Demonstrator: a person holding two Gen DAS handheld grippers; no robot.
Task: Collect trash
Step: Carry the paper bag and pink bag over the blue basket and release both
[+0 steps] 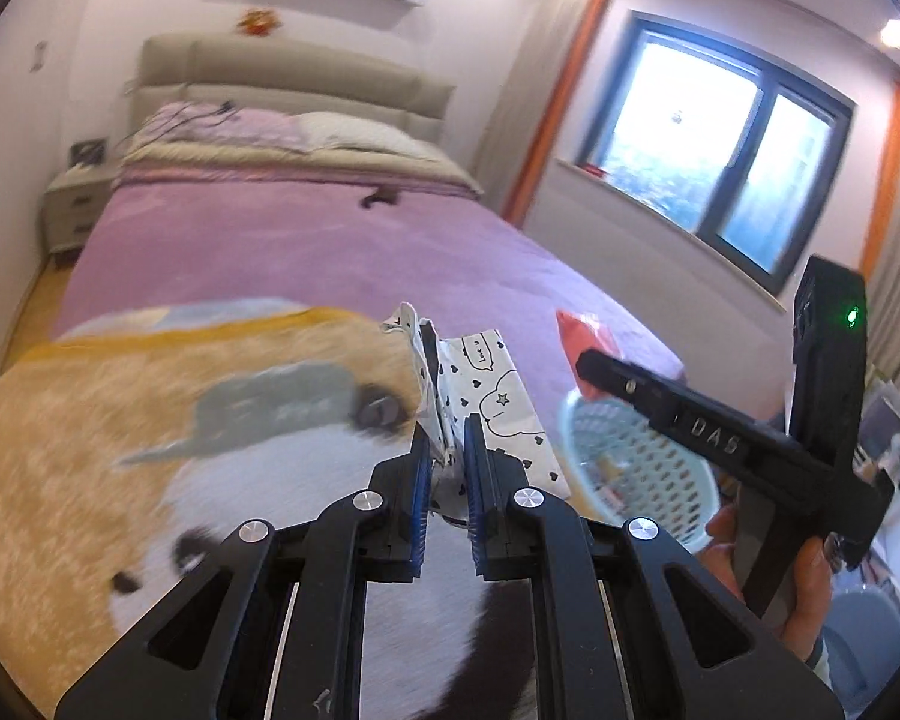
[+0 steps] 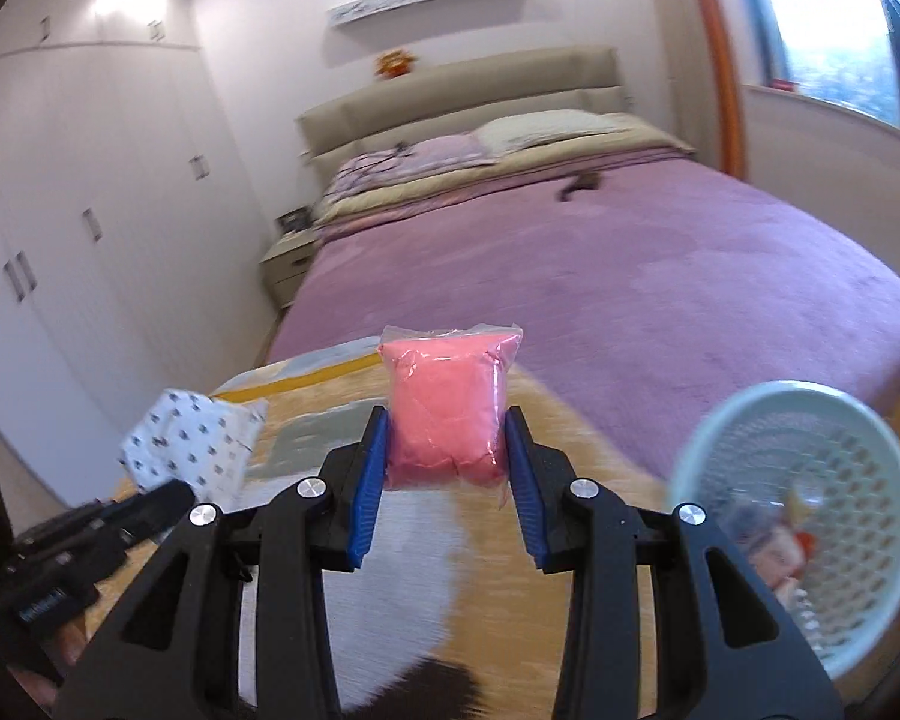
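The scene was a bedroom, with a bed (image 2: 660, 276) under a soft purple blanket. The left gripper (image 1: 448, 450) was closed tight on a crumpled white wrapper (image 1: 492, 402) printed with small black hearts. The right gripper (image 2: 444, 444) was partly open, its blue pads pressing a puffy pink plastic bag (image 2: 447, 408). A pale green mesh basket (image 2: 720, 420), round, stood just to its right with some trash inside.

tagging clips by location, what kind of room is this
A bedroom, most likely in a home: a bed with a padded headboard and pillows, a nightstand beside it, and a wall of wardrobes.
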